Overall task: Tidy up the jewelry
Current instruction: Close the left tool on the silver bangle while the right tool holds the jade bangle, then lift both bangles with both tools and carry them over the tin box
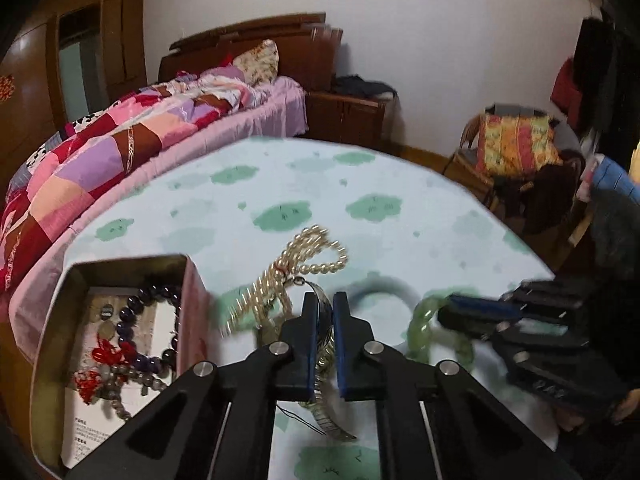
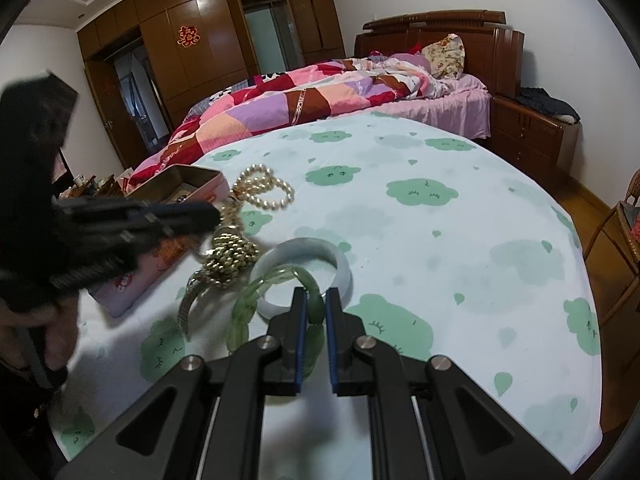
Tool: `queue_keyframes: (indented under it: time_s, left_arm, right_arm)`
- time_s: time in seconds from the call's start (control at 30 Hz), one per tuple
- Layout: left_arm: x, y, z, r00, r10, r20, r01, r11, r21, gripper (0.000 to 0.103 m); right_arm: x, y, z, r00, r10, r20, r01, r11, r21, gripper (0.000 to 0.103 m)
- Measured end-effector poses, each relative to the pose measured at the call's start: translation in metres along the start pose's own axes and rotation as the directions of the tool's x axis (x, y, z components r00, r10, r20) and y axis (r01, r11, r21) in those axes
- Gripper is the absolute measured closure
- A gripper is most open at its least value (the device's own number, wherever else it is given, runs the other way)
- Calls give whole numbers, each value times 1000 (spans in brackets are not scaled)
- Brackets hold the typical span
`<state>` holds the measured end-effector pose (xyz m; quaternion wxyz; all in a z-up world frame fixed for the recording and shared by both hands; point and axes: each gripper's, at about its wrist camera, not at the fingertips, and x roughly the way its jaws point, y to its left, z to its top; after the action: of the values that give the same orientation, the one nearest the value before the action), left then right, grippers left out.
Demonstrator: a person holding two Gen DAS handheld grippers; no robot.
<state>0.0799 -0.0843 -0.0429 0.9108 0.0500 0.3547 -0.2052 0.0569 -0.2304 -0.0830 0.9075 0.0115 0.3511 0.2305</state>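
With the left tool point(image 1: 323, 300) nipped on the metal watch band point(image 1: 326, 360) and the right tool point(image 2: 316, 300) clamping the green bangle point(image 2: 276, 276), lift each slowly clear of the pearl strands point(image 1: 296, 264) toward the tin box point(image 1: 120, 320).

Patchwork quilt point(image 2: 304, 100) and floral pillow point(image 2: 444, 56) on bed; brown wardrobe point(image 2: 208, 52) behind; nightstand point(image 2: 532, 128) beside headboard point(image 2: 480, 40).

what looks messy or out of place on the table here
The pearl necklace lies bunched with a metal watch band beside the tin box, not inside it. A green bangle overlaps the white bangle in the right gripper.
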Motion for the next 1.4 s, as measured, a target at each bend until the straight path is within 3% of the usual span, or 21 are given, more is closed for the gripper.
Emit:
queue_keyframes:
  time_s: [0.33, 0.63, 1.4]
  left_arm:
    - [-39, 0, 18, 993, -48, 109, 52, 998, -34, 97]
    - [-65, 9, 30, 984, -45, 172, 55, 997, -53, 97]
    - [-89, 42, 18, 980, 45, 195, -27, 995, -94, 97]
  right_arm:
    - [1, 1, 1, 1000, -2, 3, 2, 1000, -6, 92]
    - [-2, 2, 1, 1000, -2, 16, 2, 1000, -9, 92]
    - [-7, 42, 50, 994, 50, 95, -39, 993, -113, 92]
